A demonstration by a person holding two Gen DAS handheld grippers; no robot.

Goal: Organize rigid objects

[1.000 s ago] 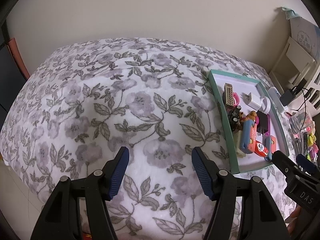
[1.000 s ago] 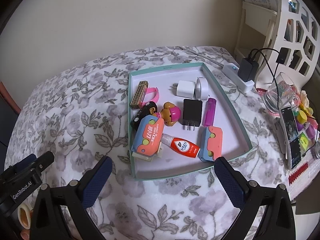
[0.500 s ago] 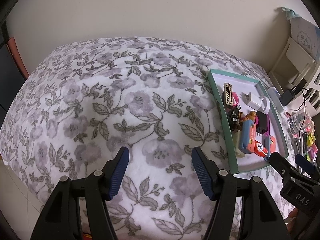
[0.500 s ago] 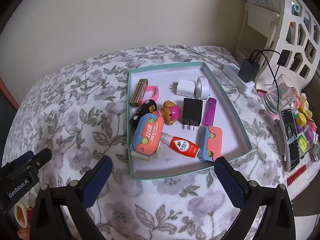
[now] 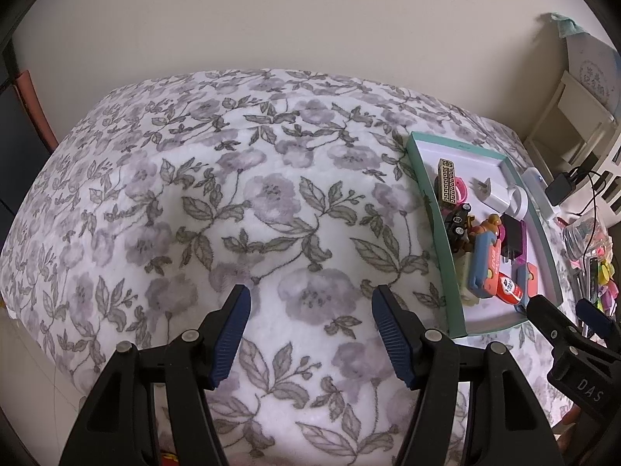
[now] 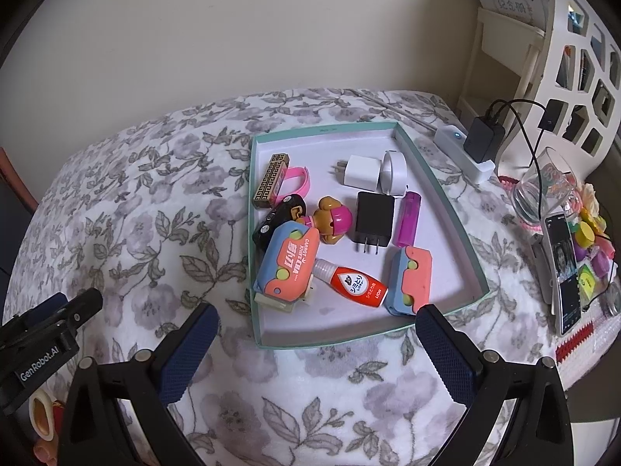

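Your left gripper (image 5: 310, 330) hangs over bare floral blanket (image 5: 233, 213), jaws apart, nothing btwn them. Your right gripper (image 6: 316, 345) also stands wide apart and empty, just short of the tray's near rim.

The tray (image 6: 446, 209) (teal rim, white inside) sits on the blanket at abt 12 o'clock from the right gripper; from the left gripper it's at abt 2 o'clock.

Inside the tray, right-wrist view, taking the tray's middle as the clock centre:
- patterned block (image 6: 271, 180) at 10, leaning on a pink band (image 6: 297, 180)
- white charger (image 6: 361, 171) at 12, touching a white round plug (image 6: 394, 173) beside it
- black charger (image 6: 373, 219) near centre, prongs toward you
- purple lighter (image 6: 407, 219) just beside it at 3
- doll w/ pink cap (image 6: 333, 220) at 9, next to a black toy car (image 6: 277, 221)
- big blue-orange case (image 6: 289, 268) at 7, resting on sth cream-coloured; can't tell what
- red bottle (image 6: 355, 285) at 6, lying flat, cap touching the big case
- small blue-orange case (image 6: 409, 281) at 5

Off the tray at 2 o'clock: power strip (image 6: 462, 151) w/ a black adapter (image 6: 483, 138) plugged in. Further right, a glass (image 6: 543, 190) and a phone (image 6: 564, 272).
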